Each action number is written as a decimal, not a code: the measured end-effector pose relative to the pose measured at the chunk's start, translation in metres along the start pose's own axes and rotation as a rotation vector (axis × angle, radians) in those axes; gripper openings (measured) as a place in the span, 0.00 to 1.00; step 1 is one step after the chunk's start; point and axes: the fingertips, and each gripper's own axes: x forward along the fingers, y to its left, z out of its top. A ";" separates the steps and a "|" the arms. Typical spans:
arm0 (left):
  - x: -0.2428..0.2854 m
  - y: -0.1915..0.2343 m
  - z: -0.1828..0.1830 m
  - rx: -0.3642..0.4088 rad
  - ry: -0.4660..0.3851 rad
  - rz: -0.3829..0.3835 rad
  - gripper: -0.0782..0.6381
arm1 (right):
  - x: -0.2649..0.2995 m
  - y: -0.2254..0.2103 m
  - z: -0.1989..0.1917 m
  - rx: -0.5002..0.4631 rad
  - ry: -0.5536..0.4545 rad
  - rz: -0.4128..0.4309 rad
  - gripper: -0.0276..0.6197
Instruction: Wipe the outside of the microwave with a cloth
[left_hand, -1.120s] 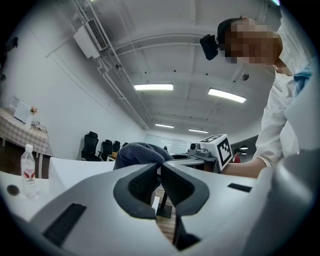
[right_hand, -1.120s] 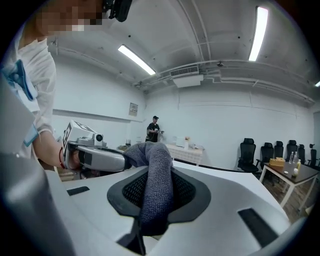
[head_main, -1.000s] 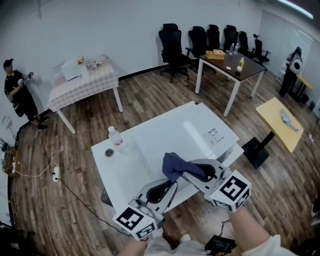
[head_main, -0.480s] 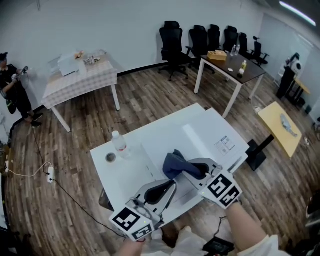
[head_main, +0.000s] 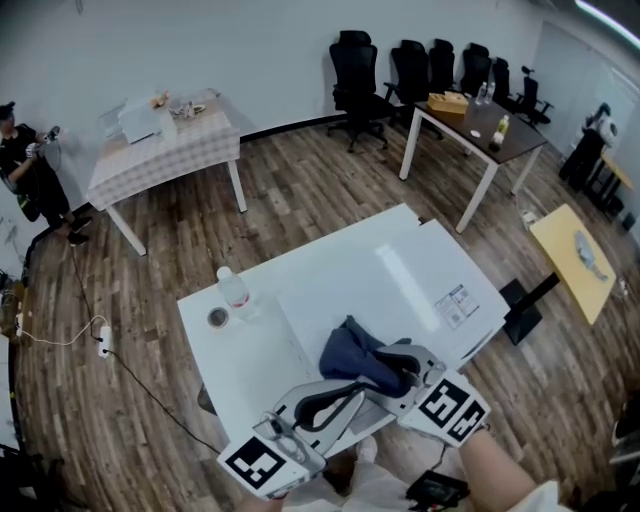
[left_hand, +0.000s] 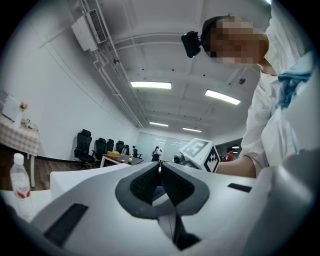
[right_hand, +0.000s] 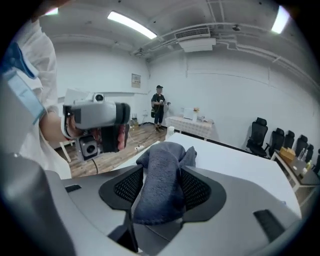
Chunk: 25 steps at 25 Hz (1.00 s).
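resting cloth (right_hand: 162, 155) between right gripper (right_hand: 161, 184) jaws (just opening)

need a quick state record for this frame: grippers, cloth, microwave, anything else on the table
left gripper: shut, empty, beside the right one
right gripper: jaws have just been opening; cloth between them, not visibly squeezed
cloth: blue, bunched, above the microwave top's near part
microwave: white, on the table
bottle: upright on table, left of microwave
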 end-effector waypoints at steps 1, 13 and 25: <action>0.000 -0.001 -0.005 0.006 0.017 0.004 0.13 | -0.006 0.000 0.002 0.024 -0.021 0.015 0.41; 0.015 0.036 -0.026 0.111 0.197 0.116 0.13 | -0.024 -0.006 0.013 -0.046 0.001 0.050 0.27; 0.034 0.057 -0.069 0.430 0.563 0.096 0.24 | 0.000 -0.008 0.004 -0.084 0.081 0.094 0.20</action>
